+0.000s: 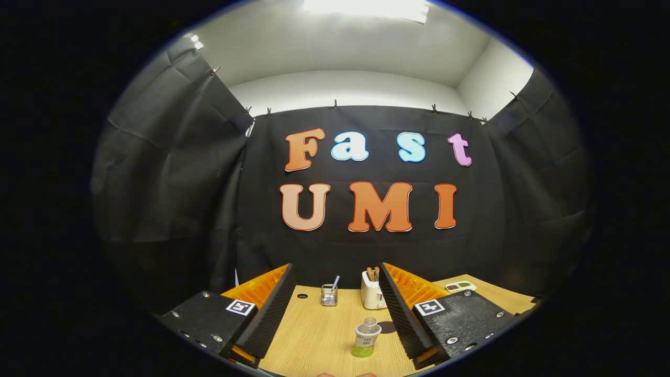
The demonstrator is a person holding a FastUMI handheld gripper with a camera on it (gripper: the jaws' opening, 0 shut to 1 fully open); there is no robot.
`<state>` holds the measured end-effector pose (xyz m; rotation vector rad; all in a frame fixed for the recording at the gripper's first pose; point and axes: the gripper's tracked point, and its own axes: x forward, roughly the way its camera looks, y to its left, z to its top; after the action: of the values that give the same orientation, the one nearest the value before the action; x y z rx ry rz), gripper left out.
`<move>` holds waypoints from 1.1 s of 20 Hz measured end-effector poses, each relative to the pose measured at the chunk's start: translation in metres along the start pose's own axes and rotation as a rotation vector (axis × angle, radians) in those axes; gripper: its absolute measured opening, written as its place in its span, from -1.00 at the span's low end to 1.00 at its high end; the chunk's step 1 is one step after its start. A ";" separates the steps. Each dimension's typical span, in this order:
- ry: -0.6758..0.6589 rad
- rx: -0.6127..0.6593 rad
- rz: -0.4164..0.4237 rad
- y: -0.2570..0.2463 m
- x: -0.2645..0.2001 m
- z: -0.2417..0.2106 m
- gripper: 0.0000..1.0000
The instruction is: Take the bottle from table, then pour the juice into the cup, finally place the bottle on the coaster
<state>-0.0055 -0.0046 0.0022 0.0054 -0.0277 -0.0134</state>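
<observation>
Gripper view, catalogue of contents:

- Gripper [335, 309]: fingers spread wide apart, released, pressing on nothing; raised above the wooden table [314, 335] and aimed forward across it
- Bottle [366, 337]: small clear plastic bottle, green juice in its lower part, pale label band, upright on the table between the fingers and nearer the right one, not touching either
- Dark round patch [388, 327]: flat on the table just beyond the bottle, partly behind the right finger; possibly the coaster, cannot tell for sure
- Toaster [372, 290]: white, slices standing in its slots, farther back beside the right finger
- Wire holder [329, 295]: small mesh cup with a utensil standing in it, left of the toaster
- Small white tray [460, 286]: far right on the table, contents too small to tell
- Cup for pouring: not identified

Risk, judged: the bottle sits off-centre toward the right finger, so closing from this line could let that finger strike first and tip or skid it. A grip on the thin plastic could squeeze juice up if the cap is off; whether it is capped is unclear
</observation>
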 end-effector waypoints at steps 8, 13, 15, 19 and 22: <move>0.009 0.010 -0.056 -0.019 0.010 -0.035 0.90; 0.070 -0.113 -0.101 -0.032 0.029 -0.084 0.90; 0.103 -0.167 -0.126 -0.036 0.037 -0.106 0.90; 0.169 -0.189 -0.154 -0.042 0.049 -0.151 0.90; 0.178 -0.157 -0.167 -0.049 0.055 -0.177 0.90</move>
<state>0.0533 -0.0536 -0.1737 -0.1478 0.1515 -0.1817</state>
